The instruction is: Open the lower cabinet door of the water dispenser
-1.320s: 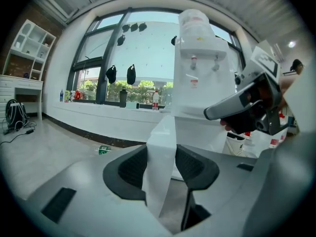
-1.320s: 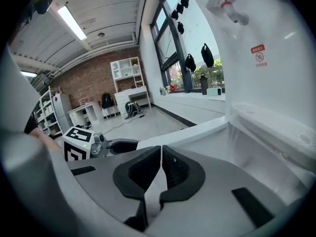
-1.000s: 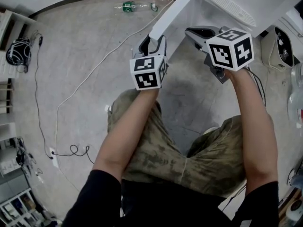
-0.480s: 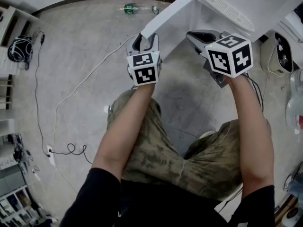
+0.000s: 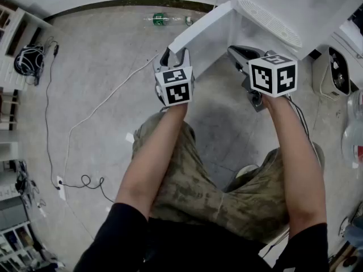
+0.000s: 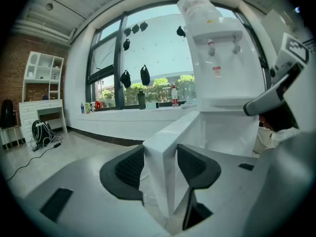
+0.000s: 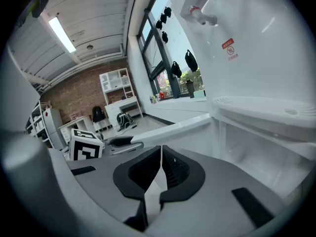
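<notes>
Two grippers face a white dispenser (image 5: 317,4). Its lower door (image 5: 199,28), at upper centre of the head view, stands swung wide. It is a light, stiff, glossy panel, probably slippery, and best held by its free edge. That edge sits inside the left gripper (image 5: 174,56), whose jaws have just been spreading and seem loose. The right gripper (image 5: 240,51) is closed and empty.

Lighting: daylight enters through the large windows (image 6: 158,53), where the sky reads bright and slightly washed out. A ceiling tube light (image 7: 61,33) glows overexposed. From the head view the floor (image 5: 102,55) is evenly lit, with soft, diffuse shadows below the arms. The white water dispenser (image 7: 256,48) shows faint glare streaks. Both gripper views bend strongly at the edges and have black corners. The nearest foreground is soft.
</notes>
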Demonstrator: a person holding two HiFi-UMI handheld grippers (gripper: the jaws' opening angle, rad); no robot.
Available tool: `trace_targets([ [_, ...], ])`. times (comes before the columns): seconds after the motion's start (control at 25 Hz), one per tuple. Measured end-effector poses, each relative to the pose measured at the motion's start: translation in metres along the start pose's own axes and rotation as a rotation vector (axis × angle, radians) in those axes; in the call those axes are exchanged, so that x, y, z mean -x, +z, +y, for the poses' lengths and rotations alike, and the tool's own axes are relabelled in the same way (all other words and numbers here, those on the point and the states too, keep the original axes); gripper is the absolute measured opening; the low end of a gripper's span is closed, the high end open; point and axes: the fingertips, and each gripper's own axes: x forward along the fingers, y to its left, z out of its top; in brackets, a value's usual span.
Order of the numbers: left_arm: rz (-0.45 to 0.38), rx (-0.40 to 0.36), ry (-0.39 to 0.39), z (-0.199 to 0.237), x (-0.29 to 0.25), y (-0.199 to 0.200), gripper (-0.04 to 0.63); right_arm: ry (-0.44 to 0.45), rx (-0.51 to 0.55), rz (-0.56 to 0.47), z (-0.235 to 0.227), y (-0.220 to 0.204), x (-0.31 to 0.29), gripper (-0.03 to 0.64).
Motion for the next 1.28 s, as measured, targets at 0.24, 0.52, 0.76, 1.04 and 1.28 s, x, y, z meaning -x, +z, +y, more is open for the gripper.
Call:
trace_targets([
  [0.24,-0.046,0.012,0.082,0.012,-0.011,0.003,0.201,0.090,-0.135,-0.111,0.018,0.021,-0.015,0.009],
  [0.52,-0.054,0.001,0.115,0.022,-0.019,0.003,0.178,0.103,-0.001,-0.103,0.027,0.022,-0.020,0.009],
  [0.76,-0.039,0.005,0.136,0.026,-0.022,0.004,0.176,0.107,0.029,-0.069,0.029,0.014,-0.022,0.008],
  [1.04,-0.027,0.016,0.166,0.031,-0.025,0.005,0.175,0.131,0.043,0.021,0.040,-0.008,-0.032,0.009],
  [1.28,-0.012,-0.009,0.173,0.032,-0.027,0.005,0.173,0.055,0.072,-0.006,0.016,-0.001,-0.029,0.009],
])
